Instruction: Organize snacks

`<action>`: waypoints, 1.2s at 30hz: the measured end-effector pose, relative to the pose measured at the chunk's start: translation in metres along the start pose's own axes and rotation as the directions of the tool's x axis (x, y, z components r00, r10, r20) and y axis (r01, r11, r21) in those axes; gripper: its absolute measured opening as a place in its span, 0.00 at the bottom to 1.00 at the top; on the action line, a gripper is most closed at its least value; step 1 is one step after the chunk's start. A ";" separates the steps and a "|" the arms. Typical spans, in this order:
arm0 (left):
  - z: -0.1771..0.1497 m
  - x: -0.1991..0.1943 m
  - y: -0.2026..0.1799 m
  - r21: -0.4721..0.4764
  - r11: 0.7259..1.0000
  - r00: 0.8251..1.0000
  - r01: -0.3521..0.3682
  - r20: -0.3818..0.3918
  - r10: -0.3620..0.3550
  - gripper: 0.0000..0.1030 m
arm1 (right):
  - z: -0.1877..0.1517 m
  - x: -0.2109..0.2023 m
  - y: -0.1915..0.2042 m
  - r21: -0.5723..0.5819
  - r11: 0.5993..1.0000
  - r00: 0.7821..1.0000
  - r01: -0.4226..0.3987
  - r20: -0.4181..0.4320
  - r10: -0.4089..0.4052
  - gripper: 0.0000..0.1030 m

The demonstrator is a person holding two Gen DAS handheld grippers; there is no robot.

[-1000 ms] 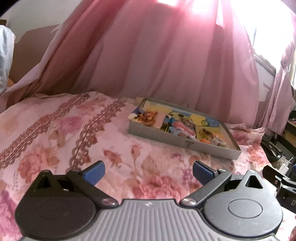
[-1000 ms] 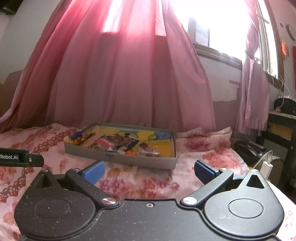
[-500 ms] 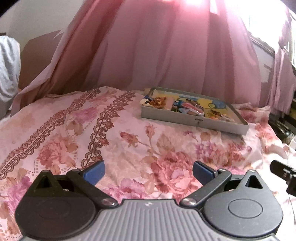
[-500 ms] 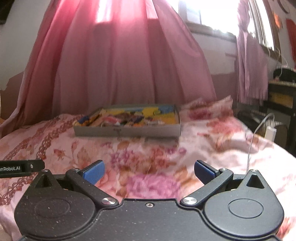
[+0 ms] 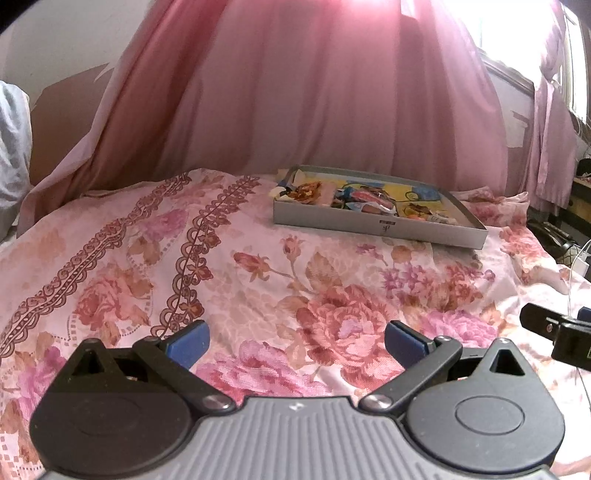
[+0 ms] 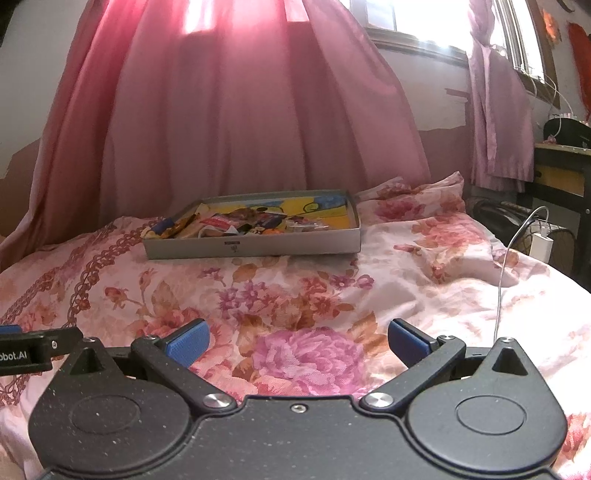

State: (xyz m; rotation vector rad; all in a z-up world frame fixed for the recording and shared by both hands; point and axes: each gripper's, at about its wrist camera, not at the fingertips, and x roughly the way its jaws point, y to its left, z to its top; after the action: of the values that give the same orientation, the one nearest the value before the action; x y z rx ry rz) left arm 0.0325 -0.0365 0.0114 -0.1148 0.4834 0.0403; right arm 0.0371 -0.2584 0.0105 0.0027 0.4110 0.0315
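Here both the left hand-held gripper [image 5: 295,341] and right hand-held gripper [image 6: 297,339] gape apart, empty, over open bedspread [image 5: 258,266], well short of the snack tray [image 6: 258,245] near the bed's far edge

A pink floral bedspread [image 6: 424,266] with brown lace-pattern stripes along its left side covers the bed. Behind it hangs a long pink fabric curtain [image 6: 229,110], lit from the back by a bright window [image 6: 406,18]. A second, narrower pink curtain [image 6: 495,110] hangs at the right. Beside the bed on the right, a thin white cable [image 6: 511,251] runs to a white charger block [image 6: 541,243]. Further right stands a dark wooden desk with a yellow drawer front [image 6: 561,173]. A pale crumpled cloth [image 5: 13,155] shows at the far left edge.
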 end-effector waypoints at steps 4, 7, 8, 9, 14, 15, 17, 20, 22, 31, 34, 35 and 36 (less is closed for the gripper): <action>0.000 0.000 0.000 0.000 1.000 1.000 0.001 0.000 -0.001 0.99 | -0.001 0.001 0.001 -0.004 1.000 1.000 -0.007 -0.004 0.007 0.99; -0.001 0.000 0.000 -0.002 1.000 1.000 0.001 -0.003 -0.001 0.99 | -0.001 0.001 0.002 -0.007 1.000 1.000 -0.010 -0.006 0.010 0.99; -0.001 0.000 0.000 -0.002 1.000 1.000 0.000 -0.004 0.000 0.99 | -0.001 0.001 0.002 -0.007 1.000 1.000 -0.011 -0.007 0.010 0.99; -0.001 0.000 0.000 -0.003 1.000 1.000 0.000 -0.004 0.000 0.99 | -0.001 0.001 0.002 -0.007 1.000 1.000 -0.012 -0.007 0.011 0.99; -0.001 0.000 0.000 -0.002 1.000 1.000 0.001 -0.004 -0.001 0.99 | -0.002 0.002 0.003 -0.012 1.000 1.000 -0.017 -0.011 0.016 0.99; -0.001 0.000 0.000 -0.002 1.000 1.000 0.000 -0.004 0.000 0.99 | -0.002 0.002 0.003 -0.012 1.000 1.000 -0.017 -0.012 0.017 0.99; -0.001 0.000 0.001 -0.003 1.000 1.000 0.001 -0.005 -0.001 0.99 | -0.003 0.002 0.004 -0.012 1.000 1.000 -0.017 -0.013 0.017 0.99; -0.001 0.000 0.001 -0.004 1.000 1.000 -0.001 -0.006 0.001 0.99 | -0.003 0.003 0.004 -0.013 1.000 1.000 -0.019 -0.017 0.019 0.99; -0.002 0.000 0.001 -0.009 1.000 1.000 -0.002 -0.008 0.002 0.99 | -0.003 0.003 0.004 -0.013 1.000 1.000 -0.021 -0.020 0.021 0.99; -0.004 0.000 0.003 -0.017 1.000 1.000 -0.004 -0.014 0.004 0.99 | -0.004 0.005 0.005 -0.009 1.000 0.999 -0.027 -0.034 0.027 0.99; -0.005 0.000 0.004 -0.018 1.000 1.000 -0.005 -0.014 0.004 0.99 | -0.005 0.006 0.005 -0.013 0.999 0.999 -0.030 -0.038 0.029 0.99; -0.004 0.000 0.004 -0.018 1.000 1.000 -0.004 -0.014 0.004 0.99 | -0.005 0.006 0.006 -0.014 0.999 0.999 -0.031 -0.038 0.030 0.99; -0.005 -0.001 0.004 -0.018 1.000 1.000 -0.004 -0.014 0.004 0.99 | -0.005 0.006 0.006 -0.015 0.999 0.999 -0.032 -0.039 0.031 0.99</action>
State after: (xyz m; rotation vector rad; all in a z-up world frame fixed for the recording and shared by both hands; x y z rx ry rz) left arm 0.0295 -0.0331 0.0071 -0.1321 0.4977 0.0475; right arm 0.0400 -0.2524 0.0039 -0.0073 0.4490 0.0660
